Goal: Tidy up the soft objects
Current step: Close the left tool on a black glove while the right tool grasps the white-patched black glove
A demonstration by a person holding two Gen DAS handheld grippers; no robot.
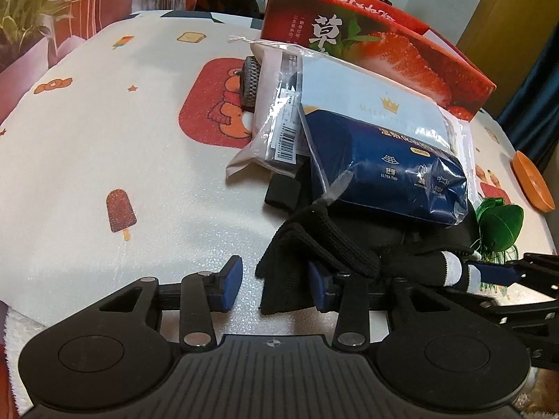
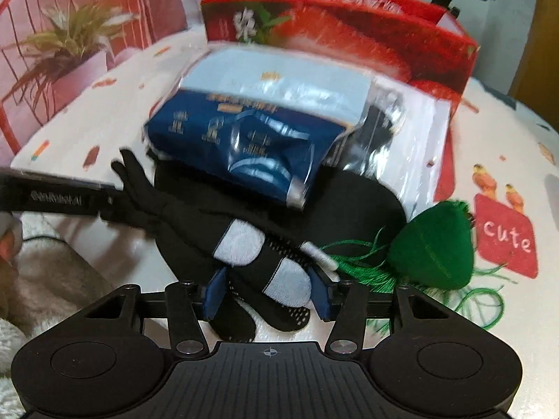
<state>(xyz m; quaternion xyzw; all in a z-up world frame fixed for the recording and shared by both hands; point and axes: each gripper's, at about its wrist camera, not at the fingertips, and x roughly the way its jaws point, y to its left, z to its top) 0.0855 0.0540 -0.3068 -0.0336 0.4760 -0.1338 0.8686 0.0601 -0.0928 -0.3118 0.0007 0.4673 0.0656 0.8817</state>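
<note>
A pair of black socks with white patches [image 2: 258, 262] lies on the table in front of a blue tissue pack [image 2: 241, 136] in a clear bag. My right gripper [image 2: 267, 296] stands around the socks' toe end, its blue pads [image 2: 215, 289] on either side; the grip is not clear. My left gripper [image 1: 276, 284] is open, its right pad [image 1: 319, 286] under the socks' cuff end [image 1: 314, 244]. A green plush pouch with tassels [image 2: 433, 244] lies to the right. The blue pack also shows in the left wrist view [image 1: 384, 171].
A red strawberry box [image 1: 367, 42] stands behind the packs. A bagged item with a barcode [image 1: 279, 118] leans by it. An orange dish [image 1: 531, 181] sits at the right edge. The printed tablecloth [image 1: 122, 146] stretches to the left. A potted plant [image 2: 70, 45] stands at back left.
</note>
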